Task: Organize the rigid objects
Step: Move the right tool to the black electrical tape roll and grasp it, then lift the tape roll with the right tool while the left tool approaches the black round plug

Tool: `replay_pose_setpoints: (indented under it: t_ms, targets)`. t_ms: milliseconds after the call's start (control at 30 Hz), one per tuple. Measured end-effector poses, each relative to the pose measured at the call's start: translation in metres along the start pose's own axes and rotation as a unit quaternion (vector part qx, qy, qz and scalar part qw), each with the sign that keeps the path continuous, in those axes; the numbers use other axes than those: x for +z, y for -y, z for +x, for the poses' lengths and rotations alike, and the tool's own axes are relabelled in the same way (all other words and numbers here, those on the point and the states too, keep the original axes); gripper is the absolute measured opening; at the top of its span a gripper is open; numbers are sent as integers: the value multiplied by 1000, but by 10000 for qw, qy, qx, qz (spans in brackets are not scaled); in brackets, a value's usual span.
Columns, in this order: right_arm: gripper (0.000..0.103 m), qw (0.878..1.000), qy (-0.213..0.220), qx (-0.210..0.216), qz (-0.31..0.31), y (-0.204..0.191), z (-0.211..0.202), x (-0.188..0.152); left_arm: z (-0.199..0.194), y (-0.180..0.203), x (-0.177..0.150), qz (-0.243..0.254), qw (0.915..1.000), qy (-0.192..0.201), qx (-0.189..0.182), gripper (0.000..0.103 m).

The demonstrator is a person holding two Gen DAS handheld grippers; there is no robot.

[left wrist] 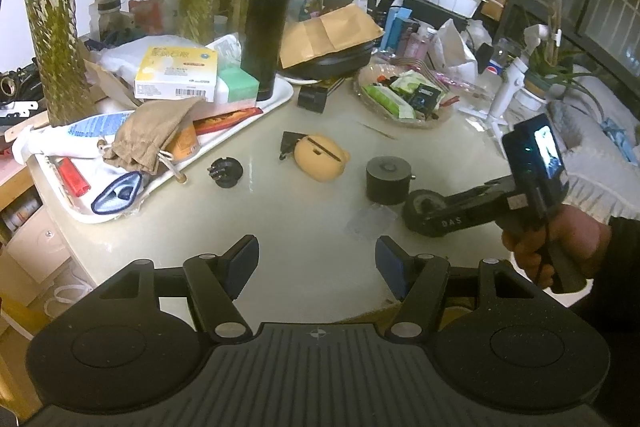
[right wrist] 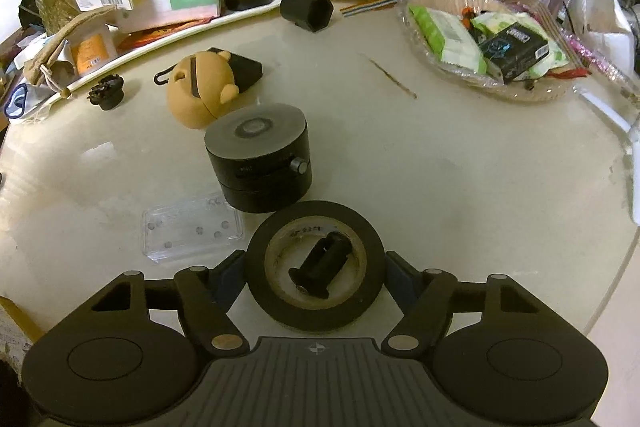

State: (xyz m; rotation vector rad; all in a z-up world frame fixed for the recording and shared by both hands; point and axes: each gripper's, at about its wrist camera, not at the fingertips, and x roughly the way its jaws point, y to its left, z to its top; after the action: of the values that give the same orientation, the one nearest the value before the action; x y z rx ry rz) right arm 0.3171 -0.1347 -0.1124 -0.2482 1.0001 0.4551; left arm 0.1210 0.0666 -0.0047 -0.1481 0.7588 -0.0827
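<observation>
Between the right hand-held gripper's [right wrist: 316, 273] half-closed fingers lies a tape roll [right wrist: 316, 263], seemingly touching both.

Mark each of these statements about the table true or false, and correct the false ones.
1. The black tape roll lies flat between the right gripper fingers. True.
2. A small black part sits inside the roll's core. True.
3. The left gripper holds the bear-shaped case. False: it is empty, the case lies on the table.
4. The black cylinder lies on its side. False: it stands upright.
5. The clear plastic case sits in the snack basket. False: it lies on the table.
</observation>
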Motion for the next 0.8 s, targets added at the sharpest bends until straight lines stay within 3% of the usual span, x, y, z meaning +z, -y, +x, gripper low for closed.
replay_pose_setpoints:
  t_ms: [367,800]
  targets:
    - [75,9989,420,44,199,10,-30,0,4,-2,4,132,9999,4,57,64]
    - [75,9960,833,182,256,11,-82,-21,17,-9,17,381,9981,61,476,64]
